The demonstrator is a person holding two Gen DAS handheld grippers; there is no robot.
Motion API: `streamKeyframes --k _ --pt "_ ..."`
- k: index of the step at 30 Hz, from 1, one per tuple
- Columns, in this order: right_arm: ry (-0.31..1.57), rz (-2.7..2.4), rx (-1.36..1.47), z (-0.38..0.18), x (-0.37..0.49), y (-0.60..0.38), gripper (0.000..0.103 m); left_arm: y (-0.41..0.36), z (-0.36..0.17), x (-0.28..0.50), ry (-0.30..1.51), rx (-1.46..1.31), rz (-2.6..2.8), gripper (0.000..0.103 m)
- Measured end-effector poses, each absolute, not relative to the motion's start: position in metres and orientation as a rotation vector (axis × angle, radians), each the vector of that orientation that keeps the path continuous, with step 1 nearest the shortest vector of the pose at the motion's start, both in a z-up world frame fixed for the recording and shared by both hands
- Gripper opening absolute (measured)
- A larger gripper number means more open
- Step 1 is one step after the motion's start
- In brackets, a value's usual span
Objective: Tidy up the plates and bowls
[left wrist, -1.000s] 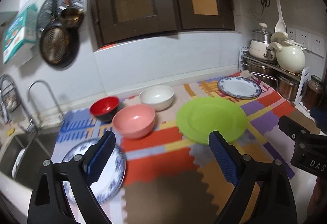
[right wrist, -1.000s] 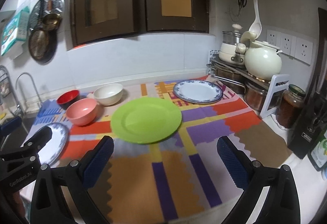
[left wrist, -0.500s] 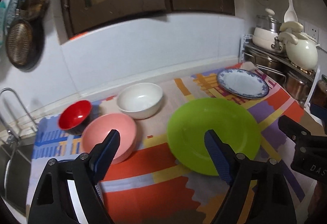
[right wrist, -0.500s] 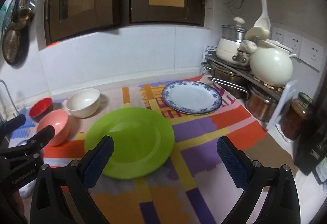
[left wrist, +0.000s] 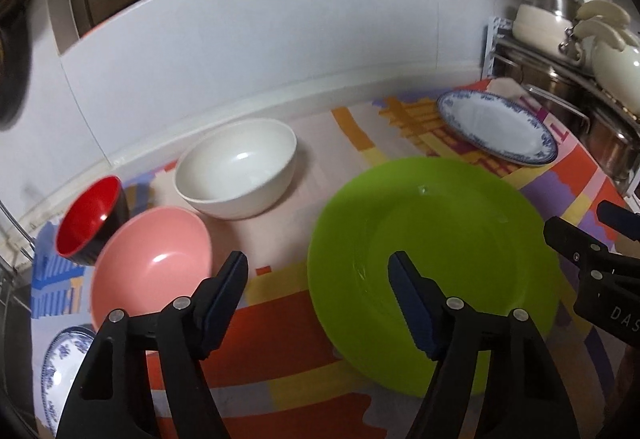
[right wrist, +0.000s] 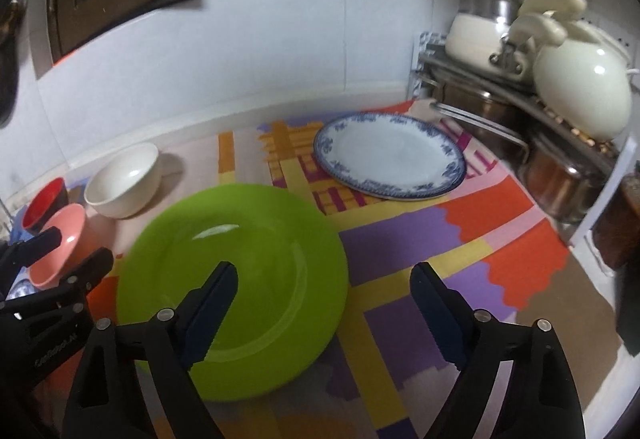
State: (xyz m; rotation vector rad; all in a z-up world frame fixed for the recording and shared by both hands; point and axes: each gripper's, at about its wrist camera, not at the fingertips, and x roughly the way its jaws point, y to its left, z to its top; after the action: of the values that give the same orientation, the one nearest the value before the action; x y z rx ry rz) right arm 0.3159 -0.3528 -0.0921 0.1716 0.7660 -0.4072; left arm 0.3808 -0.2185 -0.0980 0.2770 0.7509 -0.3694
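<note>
Lime-green round plastic plate (left wrist: 436,239) lies between both claws: left gripper (left wrist: 320,299) and right gripper (right wrist: 324,303) have just been narrowing, unclenched, empty.

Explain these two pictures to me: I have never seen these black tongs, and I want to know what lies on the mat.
A person holds a two-finger gripper in each hand, with a camera on each looking along its fingers. One picture comes from the left gripper, the other from the right gripper. On the mat lie a green plate, a blue-rimmed plate, and white, pink and red bowls. Both grippers' jaws have just been closing slightly, but they hold nothing.
</note>
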Motion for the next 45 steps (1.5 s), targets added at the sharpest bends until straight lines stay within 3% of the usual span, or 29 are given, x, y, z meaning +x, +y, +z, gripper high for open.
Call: streamKeyframes --k 8,13,24,33,45 --pt "0.830 -0.390 0.200 -0.120 0.336 -0.369 0.077 -0.230 -0.120 0.395 0.807 0.278 -0.362 0.067" --pt "0.860 -0.372 0.211 -0.130 0.343 -0.374 0.070 -0.233 -0.130 0.404 0.851 0.264 -0.359 0.056" --pt "0.892 -0.350 0.203 -0.140 0.356 -0.376 0.055 -0.233 -0.142 0.415 0.922 0.204 -0.366 0.043" --pt "0.918 -0.345 0.194 -0.146 0.358 -0.377 0.040 -0.234 -0.142 0.415 0.916 0.209 -0.365 0.042" --pt "0.928 -0.348 0.183 -0.143 0.360 -0.376 0.038 -0.231 -0.139 0.411 0.919 0.195 -0.363 0.040"
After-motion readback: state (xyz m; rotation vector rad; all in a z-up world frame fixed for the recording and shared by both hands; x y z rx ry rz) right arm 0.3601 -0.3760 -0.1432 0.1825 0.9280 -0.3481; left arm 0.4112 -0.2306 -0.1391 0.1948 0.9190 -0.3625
